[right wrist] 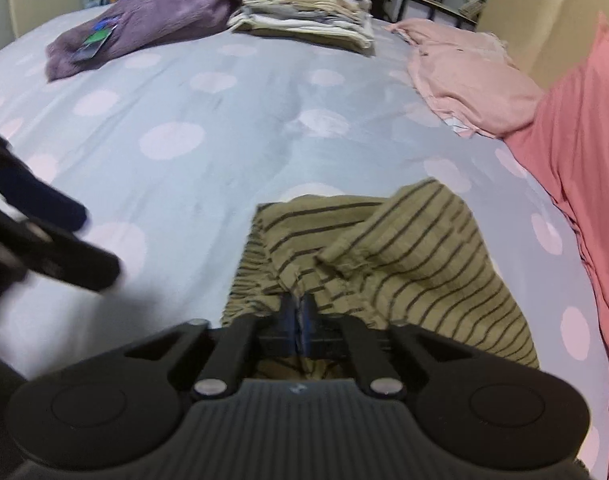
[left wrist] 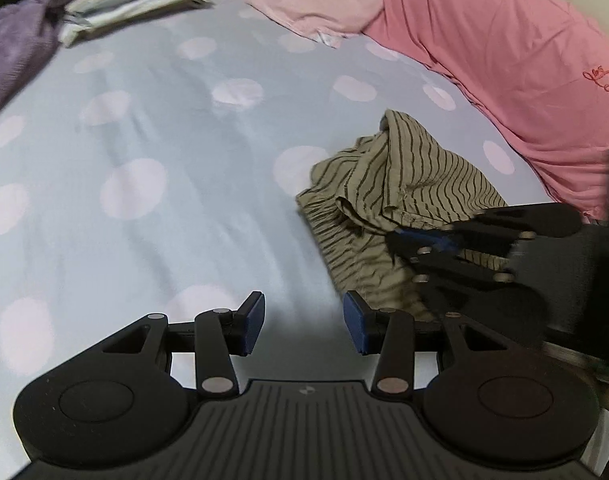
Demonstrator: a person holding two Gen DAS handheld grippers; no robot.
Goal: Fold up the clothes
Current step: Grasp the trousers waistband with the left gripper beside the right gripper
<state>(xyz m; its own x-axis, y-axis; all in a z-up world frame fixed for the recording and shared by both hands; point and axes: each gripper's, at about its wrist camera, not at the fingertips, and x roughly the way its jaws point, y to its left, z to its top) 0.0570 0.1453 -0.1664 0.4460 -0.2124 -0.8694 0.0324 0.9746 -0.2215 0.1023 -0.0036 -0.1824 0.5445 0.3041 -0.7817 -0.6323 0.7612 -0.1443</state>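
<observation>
The left gripper (left wrist: 303,322) was a matte black plastic unit. Its ribbed central housing bore a small round black-and-white marking. Two rounded side lobes each carried a raised circular disc. Angled black linkage arms ran forward, fastened with flat silver pivot pins. The fingertips (left wrist: 253,322) were faced with dark blue rectangular pads. The right gripper (right wrist: 300,322) was of identical build: black ribbed housing, twin disc lobes, silver pins at the linkage joints and blue pads (right wrist: 291,322) at the tips.
</observation>
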